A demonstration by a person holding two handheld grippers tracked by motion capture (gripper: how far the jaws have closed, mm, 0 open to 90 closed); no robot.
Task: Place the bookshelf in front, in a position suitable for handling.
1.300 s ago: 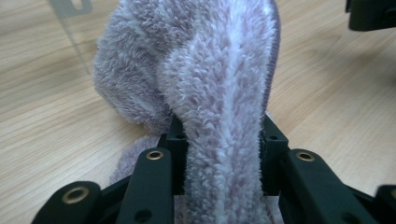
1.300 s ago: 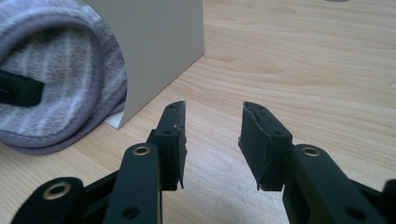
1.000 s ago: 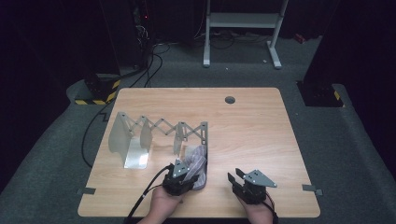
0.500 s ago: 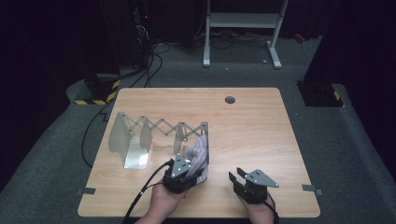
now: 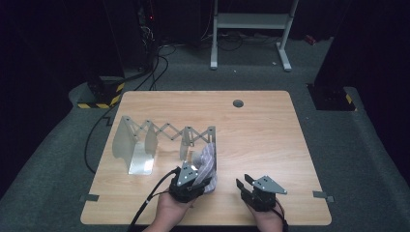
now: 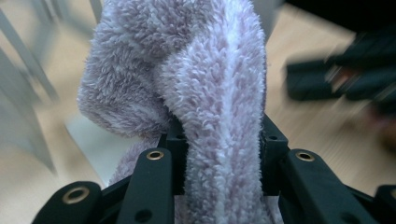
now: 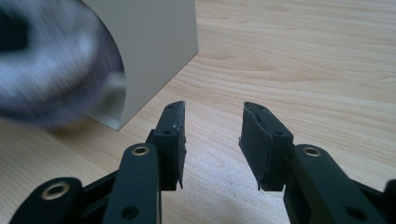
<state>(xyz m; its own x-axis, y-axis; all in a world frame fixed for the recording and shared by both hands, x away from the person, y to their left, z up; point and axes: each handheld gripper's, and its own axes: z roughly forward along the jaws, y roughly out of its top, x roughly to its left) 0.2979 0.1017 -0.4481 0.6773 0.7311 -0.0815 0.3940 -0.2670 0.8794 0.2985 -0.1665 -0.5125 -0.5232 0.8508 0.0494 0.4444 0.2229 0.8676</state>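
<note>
In the left gripper view the fluffy lilac cloth point(image 6: 205, 84) runs off the top and bottom edges, hides the left tool's point(image 6: 219, 154) pads, and covers most of the blurred metal rack point(image 6: 28, 79). The right tool point(image 6: 345, 79) is a dark smear there. In the right gripper view a blurred grey-violet shape point(image 7: 51, 70) cannot be identified.

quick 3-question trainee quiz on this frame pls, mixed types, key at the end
1. True or false: the left gripper is shut on the fluffy lilac cloth.
2. The right gripper is: A) holding the cloth, B) open with nothing between its jaws, C) gripping the metal rack.
3. What stands on the table just beyond the cloth?

Key: 1 true. 2 B. 3 the folding metal rack, with scissor links and upright plates.
</note>
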